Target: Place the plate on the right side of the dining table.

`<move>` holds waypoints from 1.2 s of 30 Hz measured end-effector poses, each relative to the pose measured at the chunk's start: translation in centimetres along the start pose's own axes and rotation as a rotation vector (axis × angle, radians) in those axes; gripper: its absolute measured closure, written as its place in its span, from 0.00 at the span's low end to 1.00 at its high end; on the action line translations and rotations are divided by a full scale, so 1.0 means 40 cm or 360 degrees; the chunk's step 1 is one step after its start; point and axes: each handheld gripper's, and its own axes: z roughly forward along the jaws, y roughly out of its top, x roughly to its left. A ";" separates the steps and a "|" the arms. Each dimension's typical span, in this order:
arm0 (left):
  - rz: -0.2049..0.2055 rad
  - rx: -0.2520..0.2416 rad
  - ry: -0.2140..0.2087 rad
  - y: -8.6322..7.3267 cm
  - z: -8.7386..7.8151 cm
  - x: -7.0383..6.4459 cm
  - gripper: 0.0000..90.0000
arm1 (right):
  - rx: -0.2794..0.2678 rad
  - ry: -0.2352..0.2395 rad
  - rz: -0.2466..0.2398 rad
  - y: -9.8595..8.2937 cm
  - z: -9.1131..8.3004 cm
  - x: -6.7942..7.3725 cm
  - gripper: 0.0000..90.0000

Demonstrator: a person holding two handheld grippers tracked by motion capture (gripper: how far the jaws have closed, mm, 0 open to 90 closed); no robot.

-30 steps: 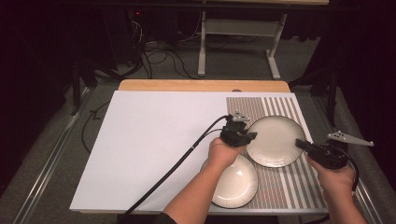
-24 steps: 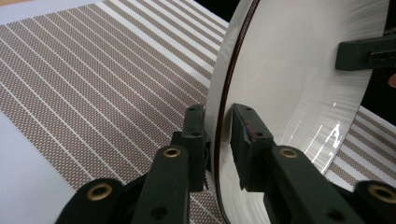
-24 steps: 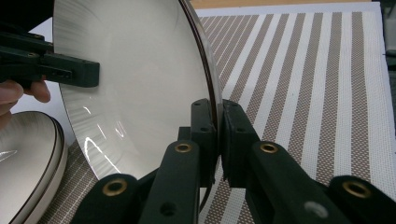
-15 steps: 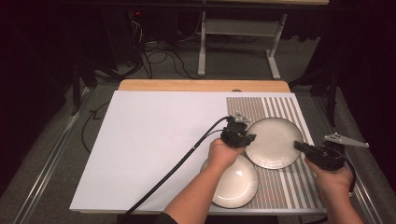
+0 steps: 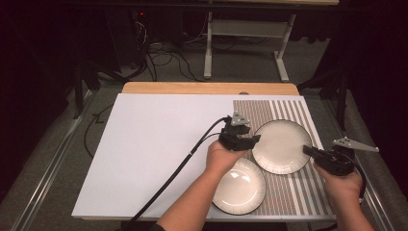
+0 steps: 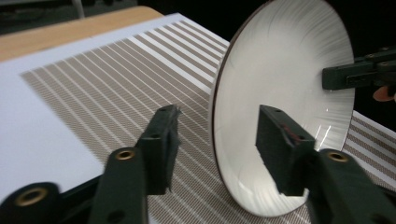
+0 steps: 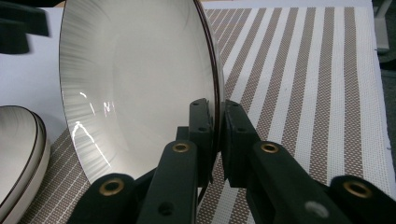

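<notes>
A large white plate [image 5: 281,144] with a dark rim lies on the striped mat [image 5: 288,108]. My right gripper [image 5: 308,150] is shut on the plate's right rim; in the right gripper view the jaws of the right gripper [image 7: 217,126] pinch that plate [image 7: 140,79] edge. My left gripper [image 5: 251,139] is at the plate's left side, open. In the left gripper view, the left gripper [image 6: 218,128] has its jaws spread on either side of the rim of the plate [image 6: 285,74], apart from it. A second, smaller plate [image 5: 239,186] lies nearer me, under the left wrist.
The striped mat covers the right part of a white board [image 5: 154,144], with a wooden table edge [image 5: 192,88] behind it. The left gripper's cable [image 5: 168,185] trails across the board. Table legs and cables stand on the floor beyond.
The right gripper has slid a little to the left at the plate's rim. The left gripper has shifted slightly toward the plate's left edge.
</notes>
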 end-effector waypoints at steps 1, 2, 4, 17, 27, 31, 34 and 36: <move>0.0007 -0.0019 0.0010 -0.004 -0.022 0.007 0.51 | 0.0005 -0.0003 0.0007 0.000 0.001 0.000 0.95; 0.0007 -0.0025 0.0014 -0.006 -0.031 0.010 0.47 | 0.0010 -0.0006 0.0009 0.000 0.003 -0.002 0.95; 0.0012 -0.0063 0.0036 -0.020 -0.076 0.024 0.43 | 0.0022 -0.0013 0.0021 0.001 0.005 -0.004 0.95; 0.0011 -0.0175 0.0226 -0.175 -0.333 0.127 0.20 | 0.0107 -0.0073 0.0086 0.004 0.033 -0.020 0.91; 0.0001 -0.0205 0.0363 -0.281 -0.493 0.160 0.06 | 0.0146 -0.0111 0.0113 0.004 0.054 -0.026 0.90; -0.0017 -0.0279 0.0406 -0.302 -0.532 0.179 0.02 | 0.0151 -0.0125 0.0145 0.005 0.060 -0.029 0.89; -0.0026 -0.0321 0.0449 -0.311 -0.548 0.192 0.00 | 0.0174 -0.0132 0.0175 0.005 0.068 -0.035 0.88; -0.0030 -0.0325 0.0461 -0.316 -0.554 0.198 0.00 | 0.0193 -0.0149 0.0192 0.004 0.074 -0.038 0.87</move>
